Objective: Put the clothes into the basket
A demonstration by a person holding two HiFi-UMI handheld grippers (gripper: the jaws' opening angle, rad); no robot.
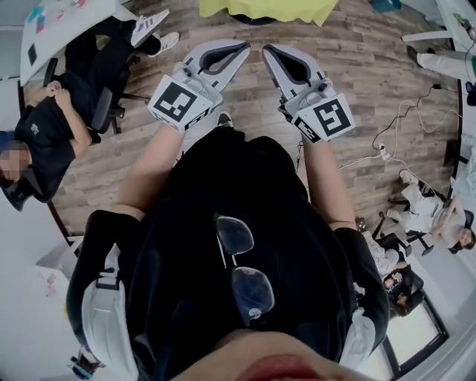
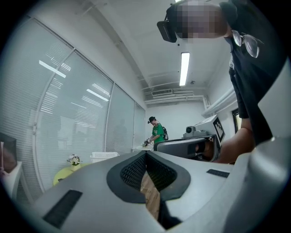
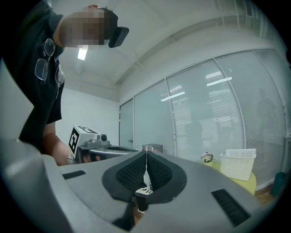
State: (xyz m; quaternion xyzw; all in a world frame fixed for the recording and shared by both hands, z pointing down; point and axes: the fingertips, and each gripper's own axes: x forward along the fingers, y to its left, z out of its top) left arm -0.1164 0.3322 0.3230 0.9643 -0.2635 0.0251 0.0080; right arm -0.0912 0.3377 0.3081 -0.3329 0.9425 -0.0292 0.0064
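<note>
I see no clothes in any view. A white slatted basket stands on a yellow-green table to the right in the right gripper view. It also shows small at the left in the left gripper view, basket on table. In the head view both grippers are held side by side over the wooden floor, pointing toward the yellow table. My left gripper is shut on nothing. My right gripper is shut too, with nothing between its pads.
A person in black sits in an office chair at the left. Cables trail over the floor at the right, with more seated people beyond. A person in a green shirt stands far off. A small flower pot sits by the basket.
</note>
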